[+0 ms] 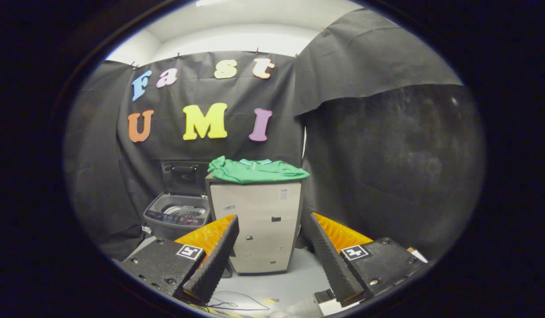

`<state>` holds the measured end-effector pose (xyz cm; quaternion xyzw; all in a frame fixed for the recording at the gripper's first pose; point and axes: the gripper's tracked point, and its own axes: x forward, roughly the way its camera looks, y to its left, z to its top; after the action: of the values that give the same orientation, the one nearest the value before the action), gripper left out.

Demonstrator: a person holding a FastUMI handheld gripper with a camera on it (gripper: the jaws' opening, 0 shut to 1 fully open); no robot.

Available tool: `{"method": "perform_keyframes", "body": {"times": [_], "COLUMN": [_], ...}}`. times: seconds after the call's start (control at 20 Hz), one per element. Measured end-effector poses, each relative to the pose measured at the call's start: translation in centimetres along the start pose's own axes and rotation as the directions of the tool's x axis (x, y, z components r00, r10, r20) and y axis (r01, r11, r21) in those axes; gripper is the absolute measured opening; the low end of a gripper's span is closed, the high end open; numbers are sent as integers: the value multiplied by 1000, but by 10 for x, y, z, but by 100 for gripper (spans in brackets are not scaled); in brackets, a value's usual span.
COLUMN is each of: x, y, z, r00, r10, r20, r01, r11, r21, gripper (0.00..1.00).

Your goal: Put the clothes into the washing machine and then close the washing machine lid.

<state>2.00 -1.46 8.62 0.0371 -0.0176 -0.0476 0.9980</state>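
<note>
Booth floor [294, 282] | gripper [272, 229] spread wide, empty | washing machine [177, 216] partly hidden, lid [184, 174] seemingly raised | green shirt [255, 170]

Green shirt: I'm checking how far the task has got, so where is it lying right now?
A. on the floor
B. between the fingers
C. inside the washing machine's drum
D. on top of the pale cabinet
D: the green shirt lies folded on top of the pale cabinet, beside the open-lidded washing machine and well beyond the gripper, whose fingers are spread and hold nothing.
</note>
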Motion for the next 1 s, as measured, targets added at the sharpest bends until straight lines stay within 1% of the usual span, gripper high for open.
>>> {"method": "perform_keyframes", "body": {"times": [0.25, 0.35, 0.45, 0.55, 0.65, 0.75, 0.85, 1.0], "x": [27, 46, 69, 92, 115, 149, 186, 236], "y": [0, 4, 5, 20, 37, 45, 50, 61], "z": [61, 83, 103, 128, 150, 169, 187, 208], "r00": [999, 999, 999, 1000, 998, 996, 995, 993], "r10": [-43, -39, -38, -3, 54, 88, 100, 117], "r20": [-1, 5, 13, 27, 19, 17, 18, 10], "r01": [43, 38, 38, 3, -54, -88, -101, -117], "r11": [999, 999, 999, 999, 998, 995, 994, 993], "r21": [33, 17, -26, -34, 12, 51, 52, 9], "gripper": [99, 99, 99, 99, 99, 99, 99, 99]}}
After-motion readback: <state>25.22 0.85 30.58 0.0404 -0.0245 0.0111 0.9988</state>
